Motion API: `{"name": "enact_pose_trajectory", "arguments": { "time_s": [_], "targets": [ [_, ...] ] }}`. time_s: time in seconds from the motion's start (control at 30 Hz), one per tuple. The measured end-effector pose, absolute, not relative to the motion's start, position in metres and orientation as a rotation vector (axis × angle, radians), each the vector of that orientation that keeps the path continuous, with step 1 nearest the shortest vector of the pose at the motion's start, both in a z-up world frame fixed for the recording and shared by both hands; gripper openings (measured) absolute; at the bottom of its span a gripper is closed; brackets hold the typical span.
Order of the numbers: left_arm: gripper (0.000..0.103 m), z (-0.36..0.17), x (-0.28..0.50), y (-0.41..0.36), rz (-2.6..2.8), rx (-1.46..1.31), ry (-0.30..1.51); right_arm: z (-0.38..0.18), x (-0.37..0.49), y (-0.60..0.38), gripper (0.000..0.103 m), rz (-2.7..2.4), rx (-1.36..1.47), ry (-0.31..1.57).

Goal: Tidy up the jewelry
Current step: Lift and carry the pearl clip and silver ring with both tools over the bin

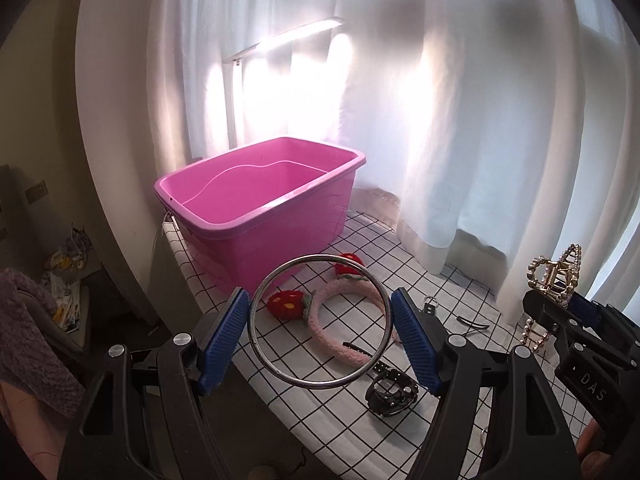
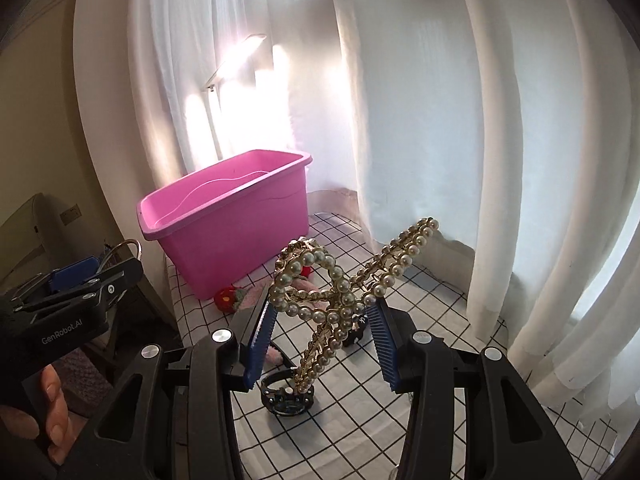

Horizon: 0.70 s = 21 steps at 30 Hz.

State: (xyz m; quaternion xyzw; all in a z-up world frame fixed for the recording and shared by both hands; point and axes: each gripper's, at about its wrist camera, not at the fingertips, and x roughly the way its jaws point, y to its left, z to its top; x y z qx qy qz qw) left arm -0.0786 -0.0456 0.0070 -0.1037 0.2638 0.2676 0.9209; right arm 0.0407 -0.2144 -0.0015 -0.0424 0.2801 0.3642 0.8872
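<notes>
My left gripper (image 1: 320, 322) is shut on a silver metal ring (image 1: 256, 296), held above the table between the blue pads. My right gripper (image 2: 322, 332) is shut on a gold pearl hair claw (image 2: 340, 280), also lifted; it also shows in the left wrist view (image 1: 554, 278) at the far right. A pink tub (image 1: 260, 196) stands empty at the table's far left corner, ahead of both grippers (image 2: 224, 216). On the checked tablecloth (image 1: 360, 240) lie a pink fuzzy headband (image 1: 340, 316) with red strawberries and a black watch (image 1: 392, 394).
White curtains (image 1: 460, 120) hang behind and right of the table. A lit desk lamp (image 1: 288, 34) stands behind the tub. A small black clip (image 1: 474, 324) and another pearl piece (image 1: 534, 336) lie on the cloth. A cluttered side table (image 1: 68, 280) sits left, below table level.
</notes>
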Motion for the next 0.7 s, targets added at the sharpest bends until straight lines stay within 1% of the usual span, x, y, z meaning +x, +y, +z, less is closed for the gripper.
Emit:
{"name": "enact_pose_trajectory", "arguments": {
  "time_s": [0.23,0.43,0.7],
  "targets": [
    [0.071,0.036,-0.083,0.025,0.597,-0.211,0.496,0.033,0.05,-0.139,0.044,0.822,-0.083,0.535],
    [0.071,0.06,-0.064,0.099,0.603,-0.183,0.469,0.059,0.073,-0.063,0.044,0.845,-0.072,0.518],
    [0.071,0.059,-0.013,0.185,0.572,-0.19,0.497,0.068,0.11,0.04,0.044,0.866,-0.09,0.548]
  ]
}}
